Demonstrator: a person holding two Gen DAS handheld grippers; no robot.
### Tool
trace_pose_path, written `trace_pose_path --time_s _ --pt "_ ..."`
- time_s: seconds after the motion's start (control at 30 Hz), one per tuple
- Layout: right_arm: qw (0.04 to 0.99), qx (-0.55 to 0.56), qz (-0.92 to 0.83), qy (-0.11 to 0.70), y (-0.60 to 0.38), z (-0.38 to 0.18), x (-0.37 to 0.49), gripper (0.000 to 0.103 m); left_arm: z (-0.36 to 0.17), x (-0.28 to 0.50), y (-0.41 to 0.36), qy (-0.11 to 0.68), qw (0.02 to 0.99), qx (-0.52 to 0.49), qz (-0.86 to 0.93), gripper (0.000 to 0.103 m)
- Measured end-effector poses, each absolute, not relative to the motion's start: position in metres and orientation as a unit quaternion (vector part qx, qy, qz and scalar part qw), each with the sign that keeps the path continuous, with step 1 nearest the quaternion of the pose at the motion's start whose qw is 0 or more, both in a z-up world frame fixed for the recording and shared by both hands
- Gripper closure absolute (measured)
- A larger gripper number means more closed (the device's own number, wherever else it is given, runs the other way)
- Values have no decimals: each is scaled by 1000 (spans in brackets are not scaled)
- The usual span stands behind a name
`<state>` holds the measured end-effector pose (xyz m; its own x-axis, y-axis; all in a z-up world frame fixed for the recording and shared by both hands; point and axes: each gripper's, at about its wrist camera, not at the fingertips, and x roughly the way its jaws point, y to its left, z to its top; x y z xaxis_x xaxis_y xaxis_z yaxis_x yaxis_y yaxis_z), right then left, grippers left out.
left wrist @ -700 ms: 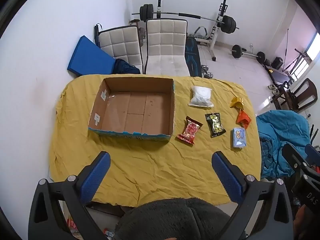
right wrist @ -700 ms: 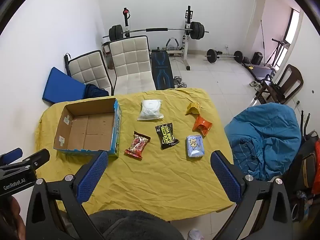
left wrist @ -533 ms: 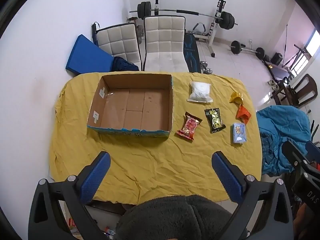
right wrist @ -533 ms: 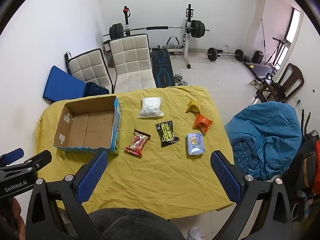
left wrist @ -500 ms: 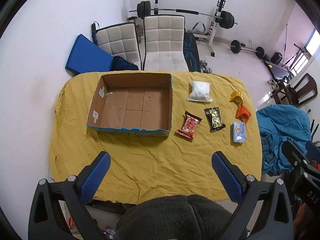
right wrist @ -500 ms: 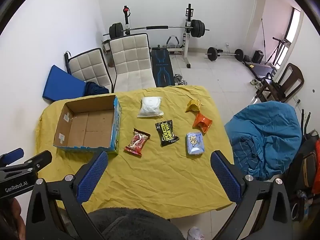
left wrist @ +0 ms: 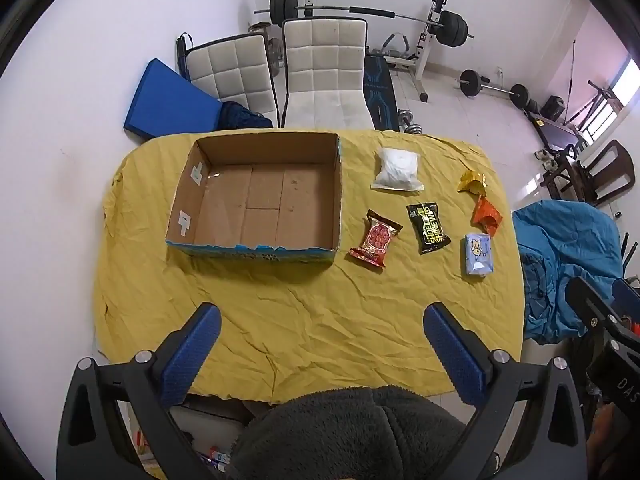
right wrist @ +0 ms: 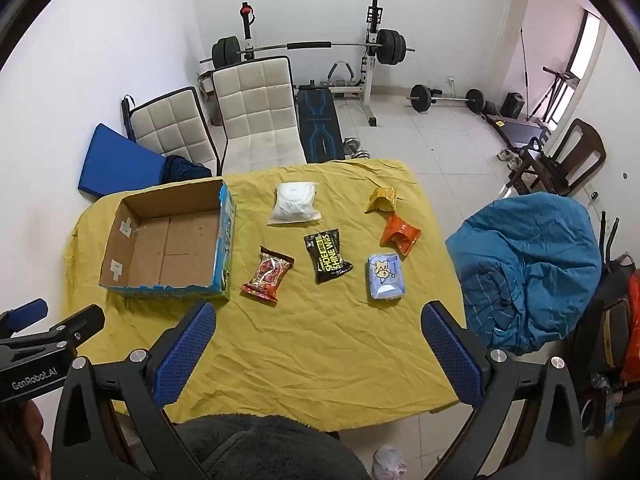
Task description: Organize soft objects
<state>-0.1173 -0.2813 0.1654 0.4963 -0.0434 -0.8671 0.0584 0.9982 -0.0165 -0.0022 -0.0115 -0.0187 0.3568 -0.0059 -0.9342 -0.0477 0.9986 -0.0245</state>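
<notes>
On the table (left wrist: 304, 320) I see a box (left wrist: 256, 196) with six packets beside it. Both my grippers, left (left wrist: 320, 334) and right (right wrist: 318, 332), hold their fingers wide, gripping nothing.

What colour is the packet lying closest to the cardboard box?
Red, with dark ends: the red snack packet beside the cardboard box, clearest in the right wrist view.

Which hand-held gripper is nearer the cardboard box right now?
Left. The left hand-held gripper hangs open above the table's near edge, roughly in line with the cardboard box. The right hand-held gripper, also open, sits further right, facing the packets.
</notes>
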Motion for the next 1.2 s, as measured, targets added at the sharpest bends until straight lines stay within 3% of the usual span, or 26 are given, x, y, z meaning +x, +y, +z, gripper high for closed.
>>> trace_pose_path --time_s 1.2 --pt "867 12 -35 497 -282 165 -96 0 -17 13 -8 555 831 -17 20 0"
